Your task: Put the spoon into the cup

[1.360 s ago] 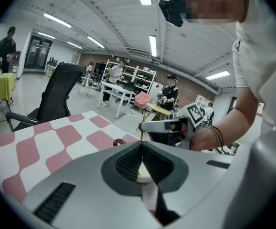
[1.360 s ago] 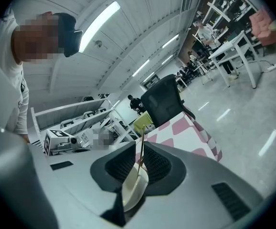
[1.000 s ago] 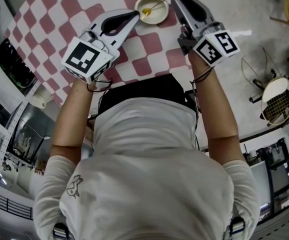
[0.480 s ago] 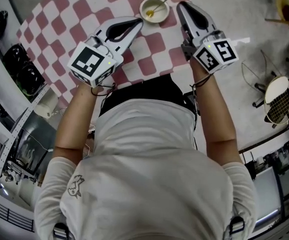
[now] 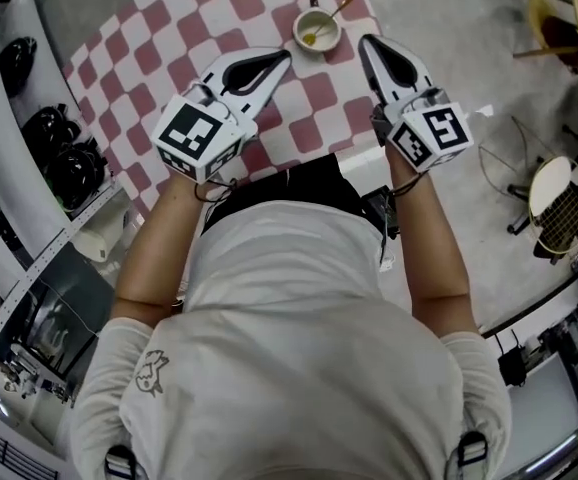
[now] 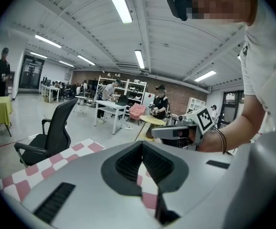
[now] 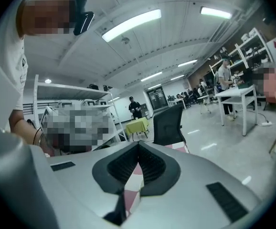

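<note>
A small white cup point(image 5: 317, 30) stands on the red-and-white checked tablecloth point(image 5: 169, 48) near its far edge. The gold spoon point(image 5: 331, 16) rests inside it, bowl down, with the handle leaning out to the upper right. My left gripper point(image 5: 285, 56) is shut with nothing in it, a short way below and left of the cup. My right gripper point(image 5: 363, 38) is also shut and empty, just right of the cup and apart from it. In the gripper views the ribbed pads of the left gripper point(image 6: 142, 143) and the right gripper point(image 7: 138, 143) meet with nothing between them.
Shelves with dark objects point(image 5: 54, 158) run along the left. A round wire-grid object point(image 5: 557, 206) stands on the floor at the right. A black office chair point(image 6: 52, 130), a yellow round table point(image 6: 152, 120) and several people fill the room beyond.
Both grippers have drawn back from the cup toward the person. The spoon stays in the cup, and the right gripper is farther from its handle.
</note>
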`<state>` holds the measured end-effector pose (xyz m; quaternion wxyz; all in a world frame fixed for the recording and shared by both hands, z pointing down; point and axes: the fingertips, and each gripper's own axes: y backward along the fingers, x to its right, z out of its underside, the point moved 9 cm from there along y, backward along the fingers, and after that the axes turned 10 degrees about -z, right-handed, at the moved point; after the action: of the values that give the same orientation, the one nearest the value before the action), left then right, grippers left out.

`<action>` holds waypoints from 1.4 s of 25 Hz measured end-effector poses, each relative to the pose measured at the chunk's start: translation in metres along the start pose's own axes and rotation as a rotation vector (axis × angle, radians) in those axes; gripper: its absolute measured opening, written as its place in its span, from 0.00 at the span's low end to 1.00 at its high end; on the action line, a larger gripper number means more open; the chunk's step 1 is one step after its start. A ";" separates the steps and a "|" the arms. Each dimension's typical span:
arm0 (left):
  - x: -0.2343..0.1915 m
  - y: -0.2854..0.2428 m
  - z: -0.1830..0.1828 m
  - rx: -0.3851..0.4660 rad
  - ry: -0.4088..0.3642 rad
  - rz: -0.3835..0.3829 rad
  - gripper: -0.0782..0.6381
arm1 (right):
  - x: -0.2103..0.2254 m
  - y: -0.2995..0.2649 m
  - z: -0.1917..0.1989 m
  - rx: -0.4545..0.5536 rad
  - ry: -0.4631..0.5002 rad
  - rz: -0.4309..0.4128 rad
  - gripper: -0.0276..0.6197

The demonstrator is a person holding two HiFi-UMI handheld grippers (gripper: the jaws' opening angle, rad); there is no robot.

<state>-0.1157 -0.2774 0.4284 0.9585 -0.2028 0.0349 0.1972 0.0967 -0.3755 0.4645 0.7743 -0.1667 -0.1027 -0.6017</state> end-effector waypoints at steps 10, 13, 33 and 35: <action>0.024 0.079 -0.029 0.097 -0.060 0.012 0.13 | -0.084 0.018 -0.031 0.044 0.123 0.013 0.09; 0.028 0.097 -0.037 0.132 -0.078 0.017 0.13 | -0.106 0.025 -0.038 0.058 0.145 0.022 0.09; 0.044 0.175 -0.071 0.239 -0.163 0.063 0.13 | -0.196 0.074 -0.082 0.172 0.213 0.093 0.09; 0.043 0.178 -0.073 0.240 -0.168 0.063 0.13 | -0.201 0.075 -0.083 0.174 0.216 0.092 0.09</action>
<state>-0.1448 -0.1414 0.2881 0.9688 -0.0682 -0.0157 0.2377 0.1146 -0.2108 0.3053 0.8190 -0.0377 -0.0631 -0.5690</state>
